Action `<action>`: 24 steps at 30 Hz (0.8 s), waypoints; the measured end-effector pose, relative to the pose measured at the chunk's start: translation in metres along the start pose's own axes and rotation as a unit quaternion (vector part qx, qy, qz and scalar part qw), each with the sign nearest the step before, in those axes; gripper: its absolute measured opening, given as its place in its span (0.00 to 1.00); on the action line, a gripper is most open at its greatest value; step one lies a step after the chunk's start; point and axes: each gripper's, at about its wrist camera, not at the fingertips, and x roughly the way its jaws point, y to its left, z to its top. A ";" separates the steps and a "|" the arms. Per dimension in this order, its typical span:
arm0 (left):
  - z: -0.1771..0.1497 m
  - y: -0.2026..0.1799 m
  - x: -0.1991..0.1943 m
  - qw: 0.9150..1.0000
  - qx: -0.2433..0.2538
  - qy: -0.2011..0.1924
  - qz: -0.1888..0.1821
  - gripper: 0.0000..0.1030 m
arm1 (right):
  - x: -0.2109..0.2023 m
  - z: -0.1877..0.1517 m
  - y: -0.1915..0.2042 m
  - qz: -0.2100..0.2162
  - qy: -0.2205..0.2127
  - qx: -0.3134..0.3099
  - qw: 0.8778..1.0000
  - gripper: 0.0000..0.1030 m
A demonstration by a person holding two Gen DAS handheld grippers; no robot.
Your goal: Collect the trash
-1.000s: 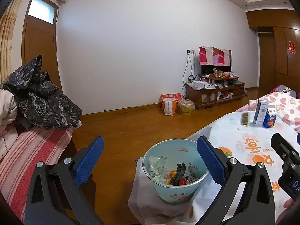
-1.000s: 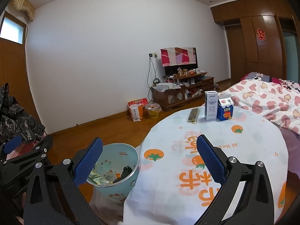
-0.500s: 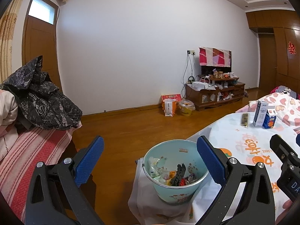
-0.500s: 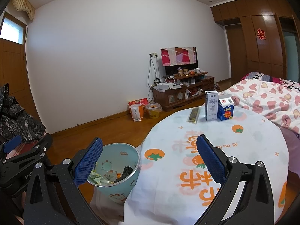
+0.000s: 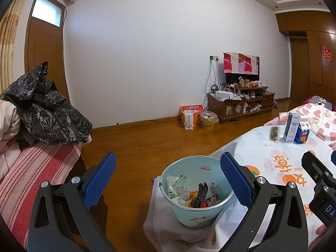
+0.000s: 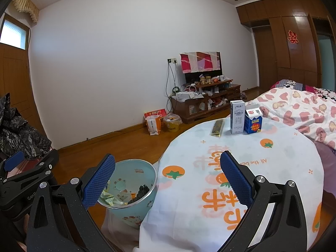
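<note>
Right wrist | both grippers spread, empty | cartons on table

The left gripper hangs wide apart, holding nothing, its blue pads flanking a pale blue bin at 6 o'clock — wrappers and dark scraps lie inside. At 3 o'clock, on the tablecloth, stand two cartons beside a flat packet. The right gripper shows at 4 o'clock.
</note>
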 end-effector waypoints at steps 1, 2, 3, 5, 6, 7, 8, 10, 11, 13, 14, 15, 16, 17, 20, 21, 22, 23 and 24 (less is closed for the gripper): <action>0.000 0.000 0.000 1.000 0.000 0.001 0.000 0.94 | 0.000 0.000 0.000 0.000 0.000 0.000 1.000 0.95; 0.000 0.000 0.000 1.000 0.000 0.001 0.000 0.94 | 0.000 0.000 0.000 0.000 0.000 0.000 1.000 0.95; 0.000 0.000 0.000 1.000 0.000 0.002 -0.001 0.94 | 0.000 0.000 0.000 0.000 0.001 0.000 1.000 0.95; 0.000 0.000 0.001 1.000 0.000 0.003 -0.001 0.94 | 0.000 -0.001 0.000 0.001 0.002 0.001 1.000 0.95; 0.000 0.000 0.001 1.000 0.000 0.002 -0.001 0.94 | 0.001 -0.001 0.000 0.001 0.002 0.001 1.000 0.95; -0.001 0.000 0.001 1.000 -0.001 0.003 -0.001 0.94 | 0.001 -0.001 0.000 0.001 0.003 0.002 1.000 0.95; 0.000 0.000 0.001 1.000 0.000 0.004 -0.002 0.94 | 0.001 -0.001 0.000 0.001 0.003 0.002 1.000 0.95; -0.001 0.000 0.002 1.000 -0.001 0.006 -0.004 0.94 | 0.001 -0.002 0.000 0.001 0.004 0.001 1.000 0.95; -0.001 0.001 0.003 1.000 -0.002 0.008 -0.006 0.94 | 0.001 -0.001 0.000 0.001 0.003 0.002 1.000 0.95; -0.002 0.000 0.004 1.000 -0.001 0.011 -0.008 0.94 | 0.001 -0.002 0.000 0.001 0.005 0.003 1.000 0.95; -0.003 0.000 0.005 1.000 0.001 0.014 -0.010 0.94 | 0.002 -0.003 0.000 0.000 0.006 0.003 1.000 0.95; -0.004 0.000 0.007 1.000 0.001 0.018 -0.011 0.93 | 0.002 -0.004 0.000 0.000 0.007 0.003 1.000 0.95; -0.005 0.000 0.009 1.000 0.002 0.023 -0.013 0.92 | 0.002 -0.004 -0.001 0.000 0.009 0.004 1.000 0.95; -0.006 -0.001 0.010 1.000 0.004 0.027 -0.014 0.91 | 0.003 -0.004 -0.002 0.000 0.010 0.005 1.000 0.95; -0.008 -0.002 0.011 1.000 0.005 0.027 -0.011 0.91 | 0.003 -0.004 -0.002 -0.001 0.010 0.005 1.000 0.95; -0.008 -0.002 0.011 1.000 0.005 0.027 -0.011 0.91 | 0.003 -0.004 -0.003 -0.001 0.009 0.005 1.000 0.95; -0.008 -0.001 0.011 1.000 0.004 0.028 -0.012 0.91 | 0.003 -0.004 -0.003 -0.002 0.009 0.006 1.000 0.95; -0.008 -0.001 0.011 1.000 0.004 0.029 -0.012 0.91 | 0.004 -0.004 -0.003 -0.002 0.010 0.006 1.000 0.95; -0.008 -0.001 0.012 0.999 0.003 0.030 -0.011 0.91 | 0.005 -0.005 -0.004 -0.002 0.011 0.007 1.000 0.95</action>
